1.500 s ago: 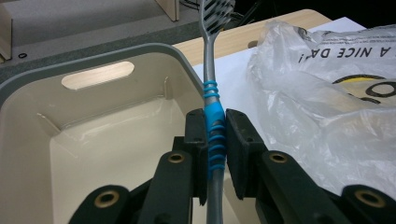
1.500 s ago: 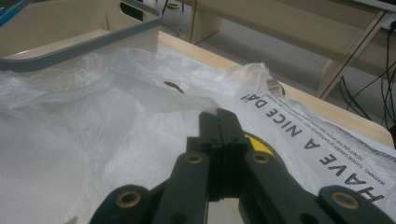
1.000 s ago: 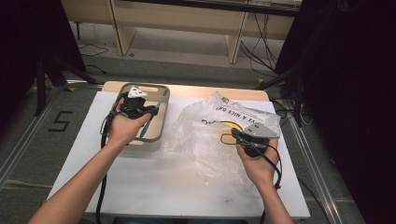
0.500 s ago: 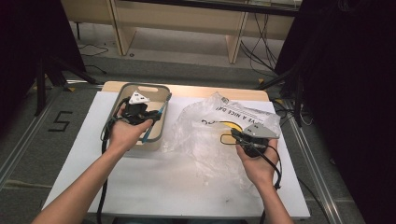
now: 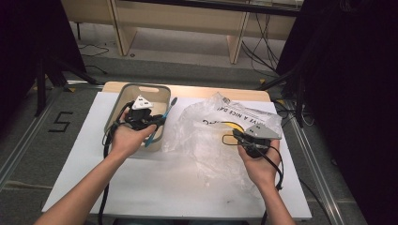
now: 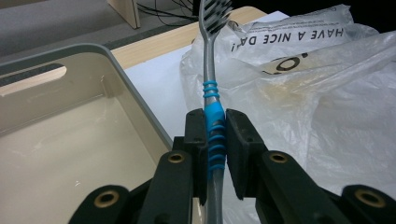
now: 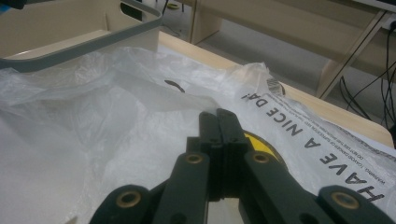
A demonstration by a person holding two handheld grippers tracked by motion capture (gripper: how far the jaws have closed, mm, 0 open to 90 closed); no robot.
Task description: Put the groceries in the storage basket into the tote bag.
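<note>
Left gripper (image 6: pixel 215 140): jaws pinch the toothbrush (image 6: pixel 212 100) at its blue-ribbed handle; bristle head sticks out beyond the jaw tips. Beige tub (image 6: pixel 70 140) lies left of the jaws. Right gripper (image 7: pixel 218 126): jaws pressed together over the clear plastic bag (image 7: pixel 93 121); cannot tell whether film is caught.

1. The left forearm comes in from the bottom left and reaches forward; the left hand (image 5: pixel 123 138) holds the left gripper (image 6: pixel 215 135).
2. The jaws of the left gripper are closed on a thin handle between them.
3. The right hand (image 5: pixel 257 161) holds the right gripper (image 7: pixel 217 122) lower on the right side.
4. Its jaws are pressed together.
</note>
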